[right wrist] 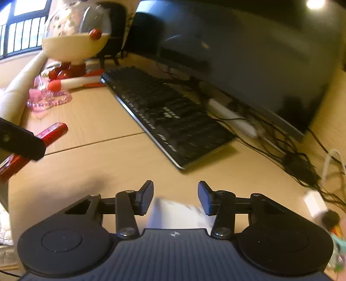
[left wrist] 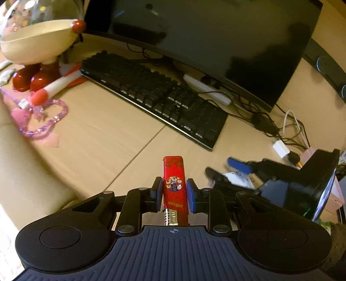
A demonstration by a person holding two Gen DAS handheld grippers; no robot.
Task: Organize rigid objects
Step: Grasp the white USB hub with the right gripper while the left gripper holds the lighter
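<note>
A: Left gripper (left wrist: 174,194) is clamping the red lighter (left wrist: 174,183), well short of the keyboard (left wrist: 155,97). Risks?

B: Smooth plastic may be slipping. Right gripper (right wrist: 175,197) is standing partly open, pads clear of a blurred white card (right wrist: 177,214); the ridged keyboard lies beyond.

A light wooden desk (left wrist: 103,138) stretches ahead of the tongs. Far off to their left is a barred window (right wrist: 21,32). A lamp (right wrist: 315,3) glows up high on the right.
</note>
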